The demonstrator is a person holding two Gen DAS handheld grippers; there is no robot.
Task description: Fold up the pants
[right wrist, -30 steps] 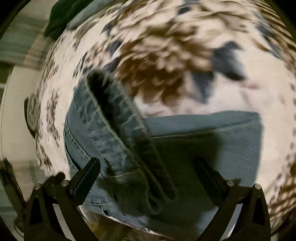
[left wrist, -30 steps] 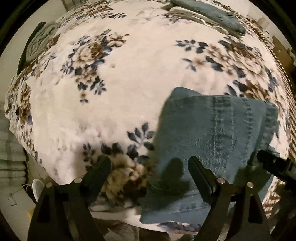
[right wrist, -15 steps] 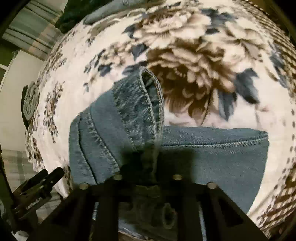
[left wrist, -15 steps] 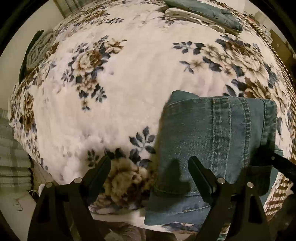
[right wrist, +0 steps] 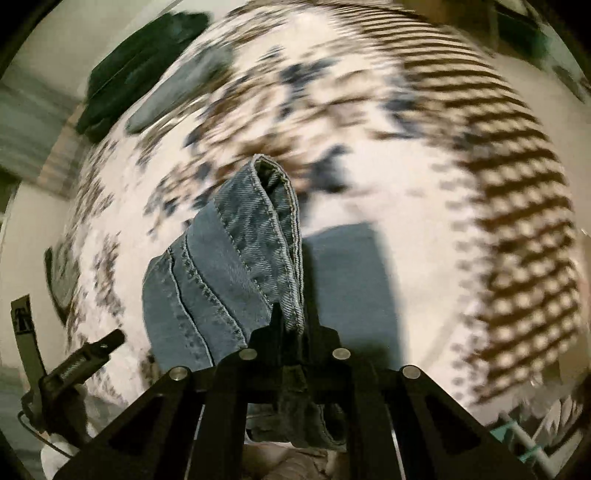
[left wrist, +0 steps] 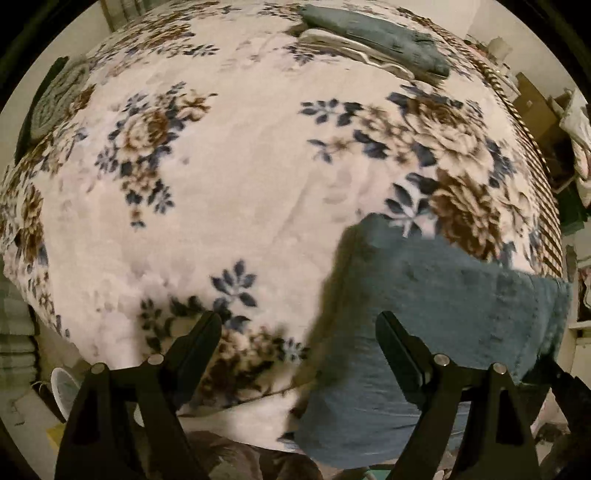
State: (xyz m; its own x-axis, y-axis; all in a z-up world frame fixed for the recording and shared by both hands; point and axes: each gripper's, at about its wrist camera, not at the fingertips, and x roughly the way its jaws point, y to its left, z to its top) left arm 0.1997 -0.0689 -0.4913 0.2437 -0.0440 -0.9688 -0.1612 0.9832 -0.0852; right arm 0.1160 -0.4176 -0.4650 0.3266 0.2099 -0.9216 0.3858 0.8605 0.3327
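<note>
Denim, thick and stiff at the seams, soft and floppy in between: pants point(right wrist: 229, 273) of blue jean cloth, already folded into a compact bundle at the near edge of the floral blanket point(left wrist: 240, 177). Pinched in the right gripper point(right wrist: 291, 325), fingers closed hard on a folded hem or cuff edge, doubled layers standing up in a loop beyond the tips. Lifted partly off the bed there, judging by the raised fold and the heavy blur around it. Seen from the left wrist view as a blurred blue slab point(left wrist: 424, 295) at near right, draped over the blanket's near edge.

Left gripper point(left wrist: 299, 332) spread wide, holding nothing, one finger point(left wrist: 195, 339) over the flower print, the other over the denim; whether touching the cloth, cannot tell.

Likely handling: fairly heavy for a garment, not slippery, not fragile, prone to sag and unfold from any unsupported corner. Best taken at stitched hems, waistband or side seams, where several layers bunch and give the pads something firm; a bite on single flat cloth would probably peel only the top layer. A second hold at the opposite corner probably needed for a square fold.

Far off on the blanket, another folded grey-blue garment point(left wrist: 376, 33) on something pale.
</note>
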